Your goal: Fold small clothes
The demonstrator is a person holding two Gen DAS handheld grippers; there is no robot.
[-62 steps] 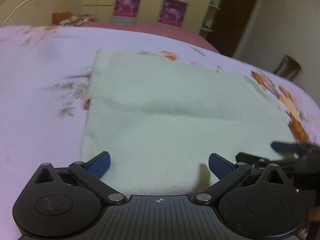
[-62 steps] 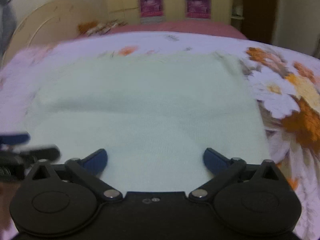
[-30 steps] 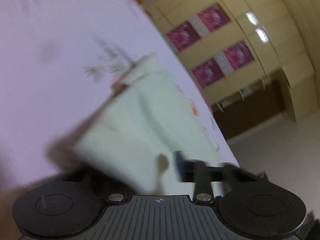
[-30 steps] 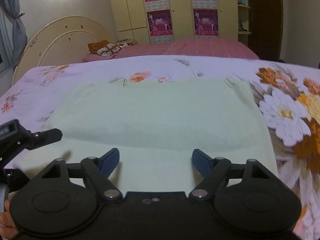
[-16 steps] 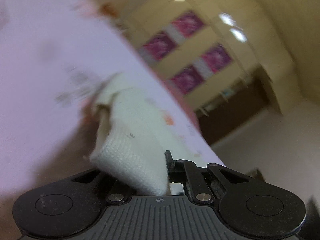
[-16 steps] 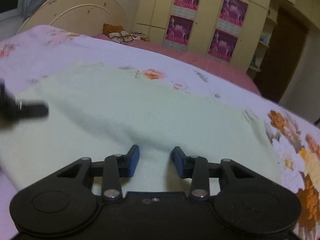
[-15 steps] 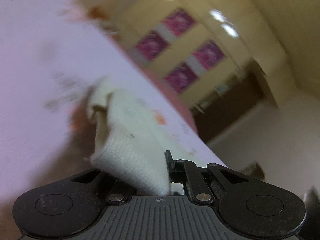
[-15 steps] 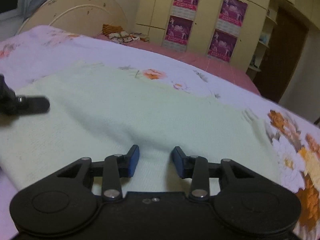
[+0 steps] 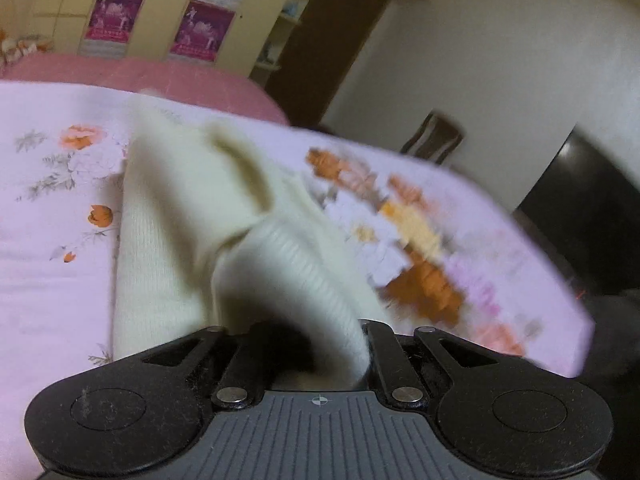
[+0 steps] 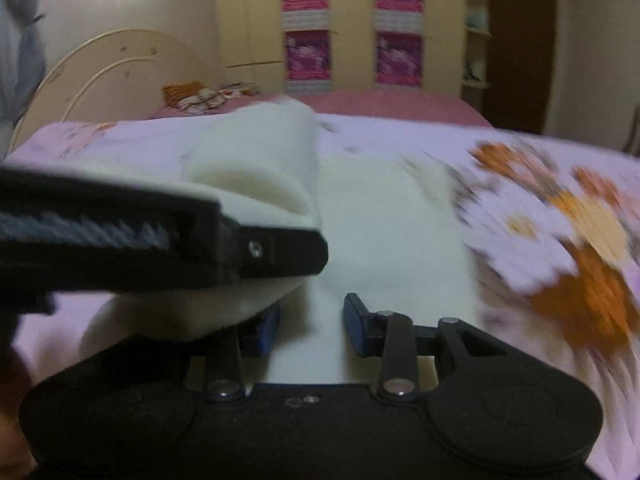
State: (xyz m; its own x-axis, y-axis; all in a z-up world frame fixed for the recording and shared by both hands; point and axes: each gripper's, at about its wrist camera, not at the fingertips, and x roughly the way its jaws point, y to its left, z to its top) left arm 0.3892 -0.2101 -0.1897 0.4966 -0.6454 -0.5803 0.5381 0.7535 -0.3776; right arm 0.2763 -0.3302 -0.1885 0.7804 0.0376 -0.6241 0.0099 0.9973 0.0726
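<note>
Cream knit garment (image 9: 168, 216) lies on the floral bedspread (image 9: 52, 208); a second ago flat, its left edge now rides up, clamped tight in the left gripper (image 9: 316, 344) and carried over toward the right. The right gripper (image 10: 310, 324), jaws part-open and holding nothing, hovers over the cloth. The fold is underway.

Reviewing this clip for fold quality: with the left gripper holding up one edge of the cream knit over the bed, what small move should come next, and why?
Probably carry the left gripper on across and lower its edge onto the flat half. It is shut on the cream knit, which arches up in a loose fold, while the rest lies flat on the floral bedspread. The right gripper sits low over that flat part, jaws apart.
</note>
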